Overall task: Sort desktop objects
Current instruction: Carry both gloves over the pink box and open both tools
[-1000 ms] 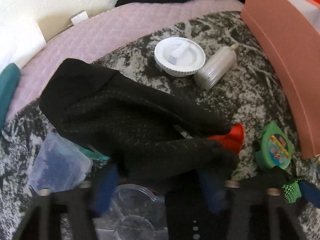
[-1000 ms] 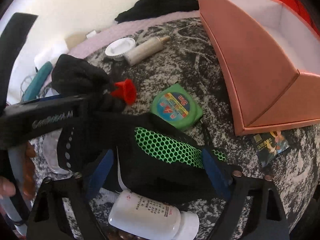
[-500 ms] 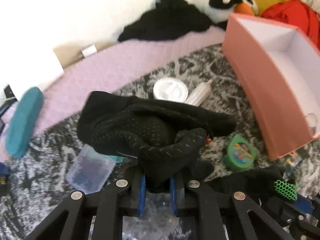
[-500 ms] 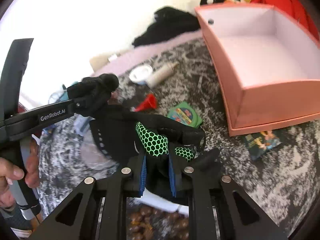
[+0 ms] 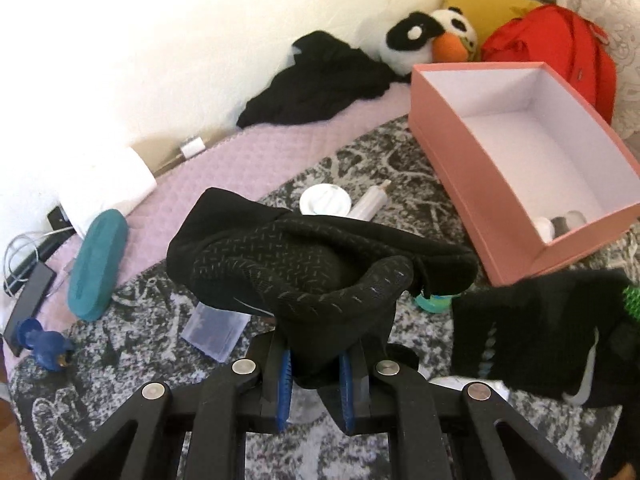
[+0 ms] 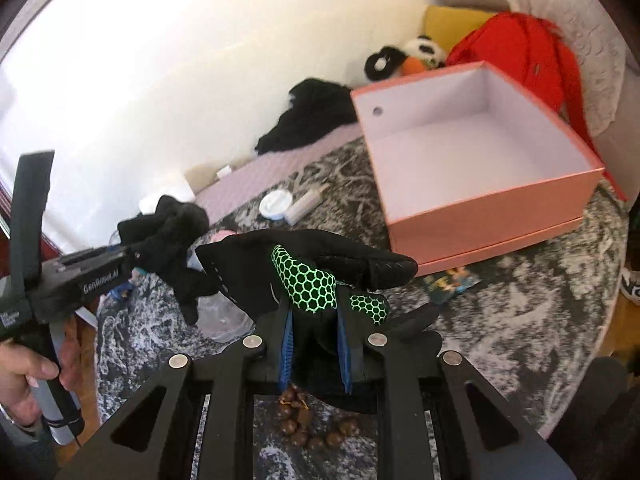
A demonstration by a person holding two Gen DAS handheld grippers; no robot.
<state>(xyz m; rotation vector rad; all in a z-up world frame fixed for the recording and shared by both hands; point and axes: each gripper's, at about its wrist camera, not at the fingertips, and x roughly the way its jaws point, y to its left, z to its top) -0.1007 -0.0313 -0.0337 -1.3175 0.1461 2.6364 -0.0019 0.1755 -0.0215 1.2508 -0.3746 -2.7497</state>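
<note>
left wrist view: the left gripper [image 5: 314, 394] has its fingers [image 5: 283, 392] clamped on the cuff end of a black glove [image 5: 304, 268], so the rest of the glove flops forward and hangs clear of the tabletop [image 5: 404, 216]. holding it by one end keeps it off the clutter below: a clear plastic case [image 5: 214, 330], a white lid [image 5: 325, 200] and a pale tube [image 5: 370, 204] just beside it. the pink box [image 5: 452, 128] sits open to the right, near the edge, with two small items already in its near corner; judging by that, it is the place things are sorted into. a second glove [image 5: 536, 328], black with green mesh, hangs at the right edge. a teal case [image 5: 98, 264] and a blue figure [image 5: 44, 346] lie to the left, untouched.

right wrist view: the right gripper [image 6: 316, 350] has its fingers [image 6: 286, 346] pinched on the green-mesh glove [image 6: 308, 272], gripped near the palm so its fingertips point toward the pink box [image 6: 492, 216]. the left gripper [image 6: 156, 256] shows at left, a hand [image 6: 24, 372] on its handle, its glove [image 6: 176, 232] dangling. both gloves are up together, which reads as a pair being carried as one sort. brown beads [image 6: 308, 420] lie on the tabletop [image 6: 520, 320] under the fingers, and a small card [image 6: 452, 284] lies just in front of the box.
</note>
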